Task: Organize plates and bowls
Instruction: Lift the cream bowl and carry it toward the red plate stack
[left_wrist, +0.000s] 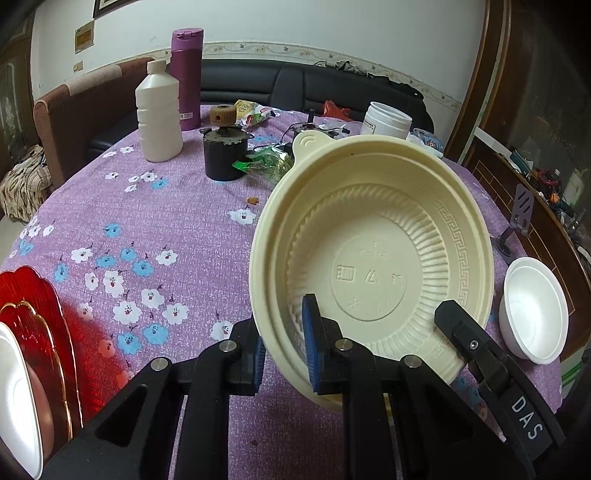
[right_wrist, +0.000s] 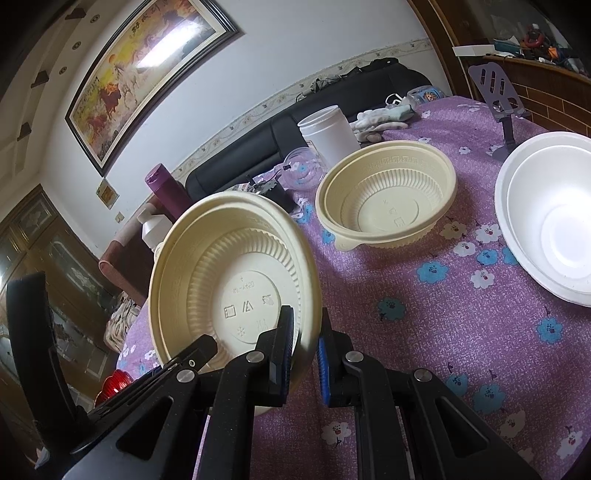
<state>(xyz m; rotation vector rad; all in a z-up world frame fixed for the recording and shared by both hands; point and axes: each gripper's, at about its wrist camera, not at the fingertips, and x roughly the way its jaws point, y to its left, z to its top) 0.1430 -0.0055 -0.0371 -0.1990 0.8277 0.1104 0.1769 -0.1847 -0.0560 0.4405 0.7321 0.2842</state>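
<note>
The left gripper (left_wrist: 284, 354) is clamping the near rim of a cream bowl (left_wrist: 373, 266), one blue-padded finger inside the wall and one outside, and is holding it tilted above the desk (left_wrist: 147, 206); the right gripper (right_wrist: 304, 354) is pinching the same kind of cream bowl's (right_wrist: 229, 280) rim from the opposite side, so both views are showing a tilted bowl at the centre, and I cannot tell whether it is one bowl or two nested. In the right wrist view a second cream bowl (right_wrist: 388, 199) is sitting upright on the purple flowered cloth at 1 o'clock; a white foam bowl (right_wrist: 546, 210) is resting at 3 o'clock. In the left wrist view a red plate (left_wrist: 33, 325) is lying at 8 o'clock with a white dish on it; a small white bowl (left_wrist: 533, 310) is standing at 3 o'clock; a white bottle (left_wrist: 159, 114) and a purple flask (left_wrist: 186, 77) are standing at 11 o'clock.
</note>
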